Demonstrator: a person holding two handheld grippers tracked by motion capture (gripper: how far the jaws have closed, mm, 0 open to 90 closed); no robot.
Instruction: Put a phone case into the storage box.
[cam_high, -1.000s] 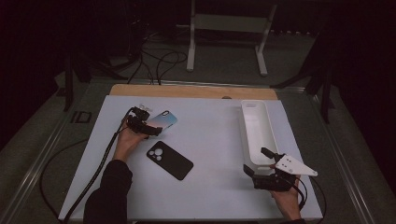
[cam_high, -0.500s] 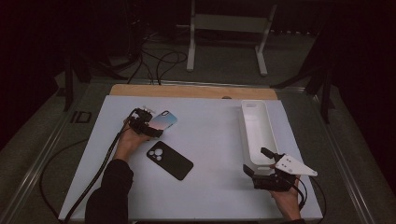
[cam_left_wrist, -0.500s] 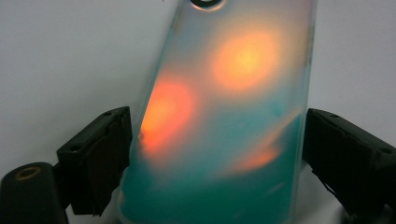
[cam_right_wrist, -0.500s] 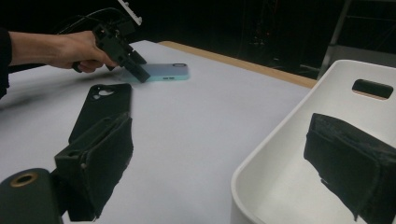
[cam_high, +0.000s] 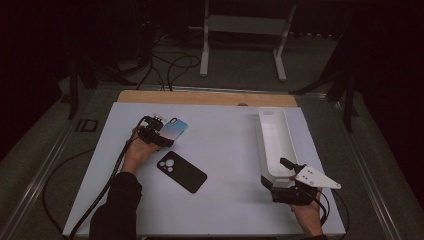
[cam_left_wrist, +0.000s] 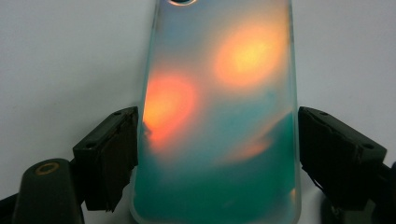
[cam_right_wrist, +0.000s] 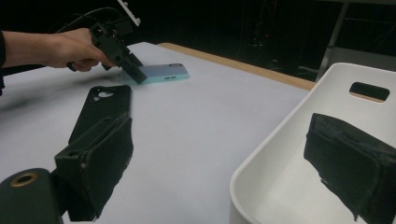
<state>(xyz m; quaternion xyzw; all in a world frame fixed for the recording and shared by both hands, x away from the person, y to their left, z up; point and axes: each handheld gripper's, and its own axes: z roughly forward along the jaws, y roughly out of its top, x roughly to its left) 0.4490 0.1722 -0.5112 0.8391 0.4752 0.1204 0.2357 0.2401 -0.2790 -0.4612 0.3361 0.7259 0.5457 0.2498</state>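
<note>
The big white bench (cam_high: 225, 200) holds a long white tray (cam_high: 275, 140) on the right side. A black phone case (cam_high: 181, 171) lies flat near the middle. The teal and orange phone case (cam_high: 175, 131) lies flat at the back left, between the jaws of the left claw (cam_high: 159, 137). Those jaws have just been closing in, but the left gripper view shows a thin gap on both sides, so they do not squeeze it yet. If they close crooked, the smooth case could slip or slide off. The right claw (cam_right_wrist: 224, 168) is wide apart over the tray's near rim, holding nothing; only the high view shows both cases lying well apart.
</note>
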